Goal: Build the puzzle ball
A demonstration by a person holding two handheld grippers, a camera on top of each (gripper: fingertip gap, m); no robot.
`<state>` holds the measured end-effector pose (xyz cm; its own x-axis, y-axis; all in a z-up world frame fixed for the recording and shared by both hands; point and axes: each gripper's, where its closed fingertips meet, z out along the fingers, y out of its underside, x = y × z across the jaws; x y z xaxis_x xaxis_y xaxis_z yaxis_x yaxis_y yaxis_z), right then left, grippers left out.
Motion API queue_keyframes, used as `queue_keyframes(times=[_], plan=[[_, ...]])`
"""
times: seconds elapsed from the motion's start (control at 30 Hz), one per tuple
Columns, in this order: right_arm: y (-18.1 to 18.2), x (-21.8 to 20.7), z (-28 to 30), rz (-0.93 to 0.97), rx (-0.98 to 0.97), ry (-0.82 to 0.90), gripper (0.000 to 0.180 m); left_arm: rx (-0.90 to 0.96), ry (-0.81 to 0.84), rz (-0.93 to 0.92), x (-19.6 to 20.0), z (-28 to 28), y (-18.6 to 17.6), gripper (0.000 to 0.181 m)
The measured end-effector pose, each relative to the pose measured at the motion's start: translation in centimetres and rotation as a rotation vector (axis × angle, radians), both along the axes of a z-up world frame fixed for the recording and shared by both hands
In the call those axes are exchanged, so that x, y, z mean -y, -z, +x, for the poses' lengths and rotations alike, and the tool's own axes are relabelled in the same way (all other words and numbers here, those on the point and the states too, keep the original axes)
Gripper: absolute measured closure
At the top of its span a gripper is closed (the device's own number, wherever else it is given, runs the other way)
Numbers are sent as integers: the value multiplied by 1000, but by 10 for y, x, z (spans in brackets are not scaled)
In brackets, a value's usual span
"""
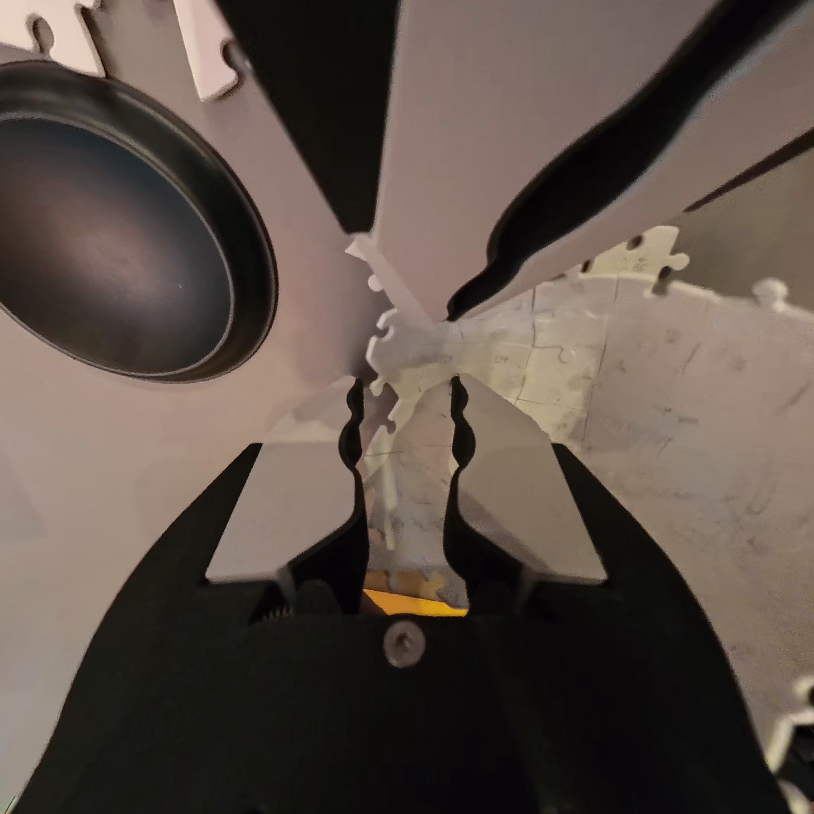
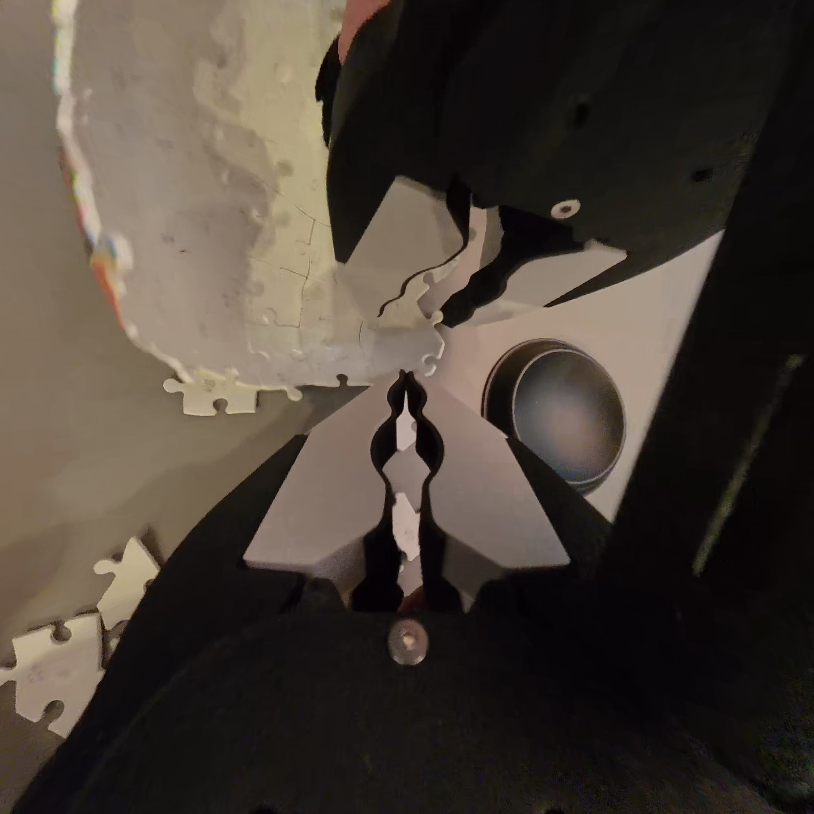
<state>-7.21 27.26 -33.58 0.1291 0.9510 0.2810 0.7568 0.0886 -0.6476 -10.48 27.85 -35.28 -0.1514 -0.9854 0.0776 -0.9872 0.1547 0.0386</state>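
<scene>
The partly built puzzle ball is a curved white shell seen from its inner side, and it fills the upper left of the right wrist view. My left gripper is shut on the shell's edge, and it shows in the right wrist view at the top. My right gripper is shut on a thin white puzzle piece, with its tips at the shell's edge, right beside the left gripper's tips. In the left wrist view the right gripper comes in from above with that piece edge-on.
A round black dish sits on the grey table, close behind the grippers; it also shows in the right wrist view. Loose white pieces lie at the lower left and on the far side. One piece juts from the shell's rim. The tips of both grippers are at nearly the same place. Left tips and right tips are each some 8 centimeters from the shell's rim. It is also in sight in the left wrist view.
</scene>
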Motion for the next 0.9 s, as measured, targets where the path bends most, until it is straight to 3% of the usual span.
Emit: queue_keyframes(times=[0.9], plan=[[-3,-1,15,-78,-27,8,180,84,-99,39,-21,18,0,126]])
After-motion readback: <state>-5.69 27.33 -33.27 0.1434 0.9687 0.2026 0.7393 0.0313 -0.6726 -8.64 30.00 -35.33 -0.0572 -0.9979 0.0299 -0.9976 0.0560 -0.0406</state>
